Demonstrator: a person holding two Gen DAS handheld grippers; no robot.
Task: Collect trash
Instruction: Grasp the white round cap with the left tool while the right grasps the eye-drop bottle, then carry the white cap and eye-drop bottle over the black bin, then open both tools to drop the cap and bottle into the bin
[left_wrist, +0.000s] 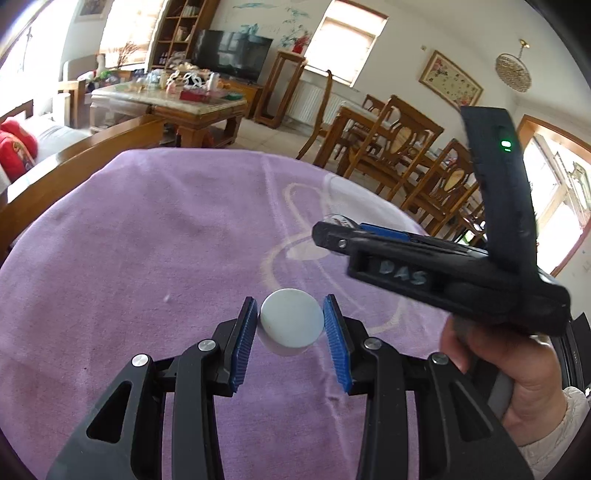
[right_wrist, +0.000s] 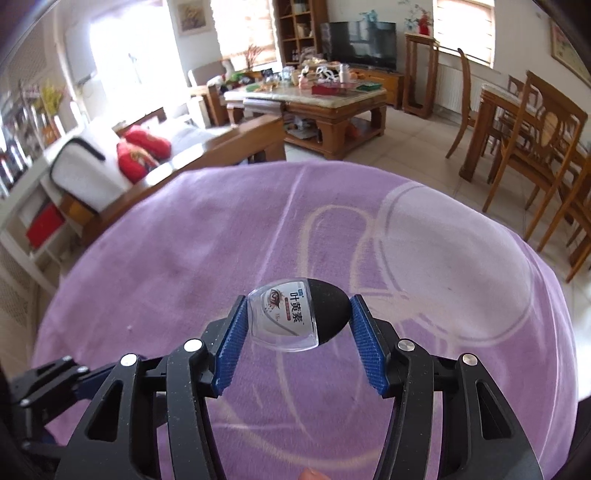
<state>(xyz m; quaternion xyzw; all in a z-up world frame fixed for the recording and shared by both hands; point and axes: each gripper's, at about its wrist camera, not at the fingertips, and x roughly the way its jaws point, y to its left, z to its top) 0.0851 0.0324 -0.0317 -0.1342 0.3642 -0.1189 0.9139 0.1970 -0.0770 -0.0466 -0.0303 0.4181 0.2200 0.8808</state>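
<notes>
Right now the left claw (left_wrist: 290, 325) pinches a small white-capped jar (left_wrist: 290, 323) above the purple-clothed desk (left_wrist: 147, 240). The right claw (right_wrist: 295, 325) straddles a clear, black-capped bottle (right_wrist: 295, 319), left pad touching, right pad just off; squeeze evenly on both ends. No bin visible; contents can't be told.

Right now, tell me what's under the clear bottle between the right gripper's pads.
Under the clear bottle only the purple cloth shows, with its pale looping pattern. The patch directly beneath the bottle and its black cap is covered, as is whatever the cloth drapes over.
</notes>
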